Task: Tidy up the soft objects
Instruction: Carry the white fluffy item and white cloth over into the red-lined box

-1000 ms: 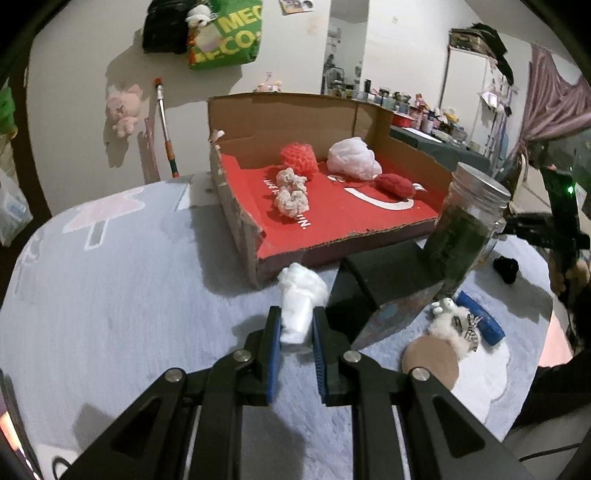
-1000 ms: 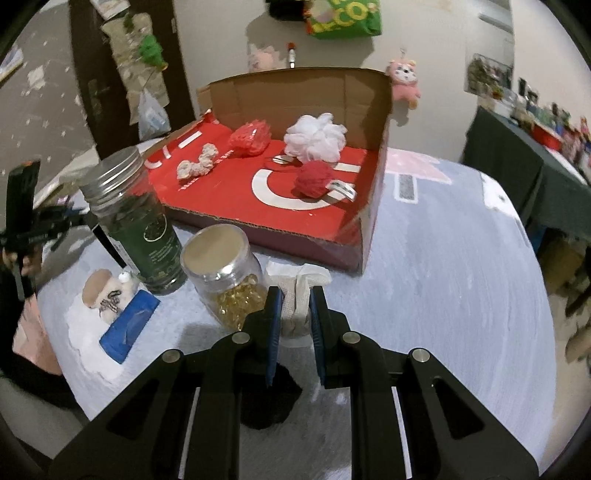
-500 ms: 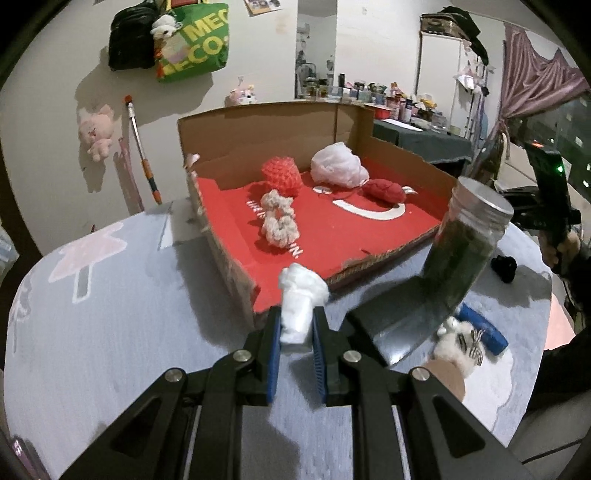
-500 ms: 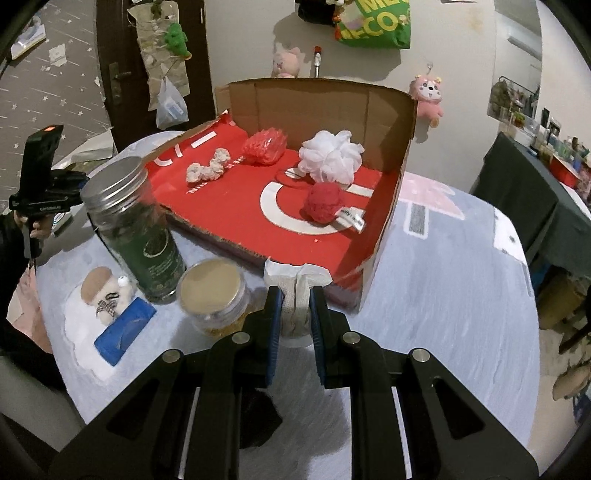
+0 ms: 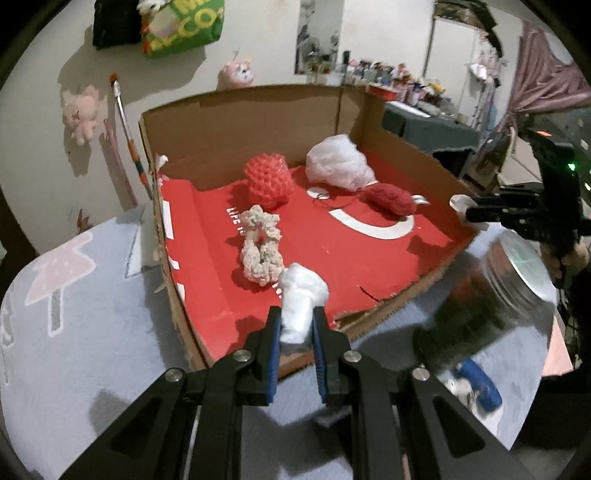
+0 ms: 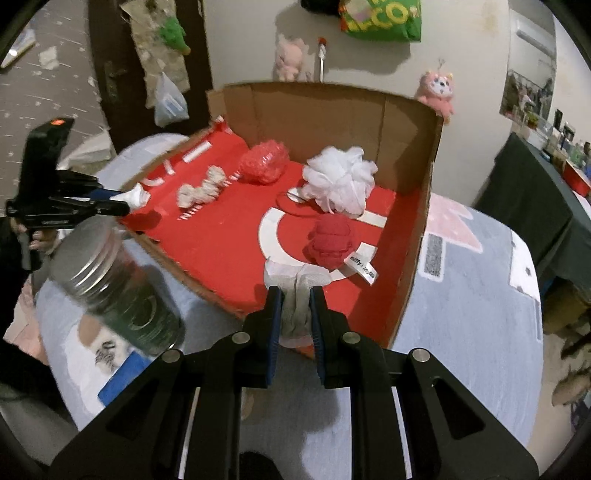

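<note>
Both grippers are up at the open front of the cardboard box [image 5: 236, 122], each with a soft bundle pinched between its blue-padded fingers. The left gripper [image 5: 295, 328] is clamped on a white wad of cloth [image 5: 301, 295], whose puffy top sits over the near edge of the box's red floor, just in front of a cream crocheted scrunchie [image 5: 260, 247]. The right gripper [image 6: 296, 314] is closed on a pale, greyish cloth bundle [image 6: 295, 291], its top flaring out just short of a red knitted piece [image 6: 330, 240] carrying a white label. From the right wrist view the left gripper [image 6: 127, 199] shows at the far left of the box with its white wad sticking out of the tips; from the left wrist view the right gripper [image 5: 469, 212] reaches in from the right side the same way. Already lying on the red floor are a red mesh puff [image 5: 269, 181] toward the back, a white mesh bath pouf [image 6: 338, 182] beside it near the back wall, and the red knitted piece in front of the pouf, all apart from one another. A metal-lidded glass jar [image 6: 118, 288] with dark contents stands on the grey cloth-covered table [image 6: 480, 332] outside the box, blurred in both views. A small blue object [image 5: 480, 384] lies on the table by the jar. On the wall behind hang a green bag [image 6: 384, 18] and a pink plush toy [image 6: 436, 92].
</note>
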The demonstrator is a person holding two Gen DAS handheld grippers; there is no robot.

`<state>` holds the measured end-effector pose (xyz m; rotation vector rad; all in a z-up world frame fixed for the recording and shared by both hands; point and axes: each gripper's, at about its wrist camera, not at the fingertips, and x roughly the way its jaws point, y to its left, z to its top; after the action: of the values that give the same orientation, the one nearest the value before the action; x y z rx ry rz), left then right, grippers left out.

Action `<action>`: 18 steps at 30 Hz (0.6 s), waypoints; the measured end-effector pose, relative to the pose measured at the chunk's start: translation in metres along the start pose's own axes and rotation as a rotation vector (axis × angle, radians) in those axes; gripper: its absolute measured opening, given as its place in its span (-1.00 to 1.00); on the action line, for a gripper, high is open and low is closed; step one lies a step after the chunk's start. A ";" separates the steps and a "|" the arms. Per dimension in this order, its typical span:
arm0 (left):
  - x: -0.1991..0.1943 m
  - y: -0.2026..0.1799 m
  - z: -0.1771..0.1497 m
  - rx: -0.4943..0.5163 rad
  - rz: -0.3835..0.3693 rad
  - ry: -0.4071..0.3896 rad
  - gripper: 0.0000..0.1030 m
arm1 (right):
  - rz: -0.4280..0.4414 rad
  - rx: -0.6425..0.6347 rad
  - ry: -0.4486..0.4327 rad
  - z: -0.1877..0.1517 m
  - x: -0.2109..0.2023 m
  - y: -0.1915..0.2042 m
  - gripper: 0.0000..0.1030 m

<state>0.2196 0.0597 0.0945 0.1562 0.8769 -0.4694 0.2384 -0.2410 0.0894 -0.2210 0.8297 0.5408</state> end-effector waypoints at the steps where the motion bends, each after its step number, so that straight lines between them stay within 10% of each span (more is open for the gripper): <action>1: 0.003 -0.001 0.002 0.001 0.004 0.010 -0.68 | -0.008 0.001 0.019 0.002 0.006 0.000 -0.71; 18: 0.049 -0.002 0.028 -0.010 0.058 0.181 -0.67 | -0.123 -0.051 0.243 0.023 0.059 0.009 -0.70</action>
<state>0.2652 0.0324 0.0743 0.2169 1.0489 -0.4003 0.2802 -0.2027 0.0604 -0.3875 1.0316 0.4243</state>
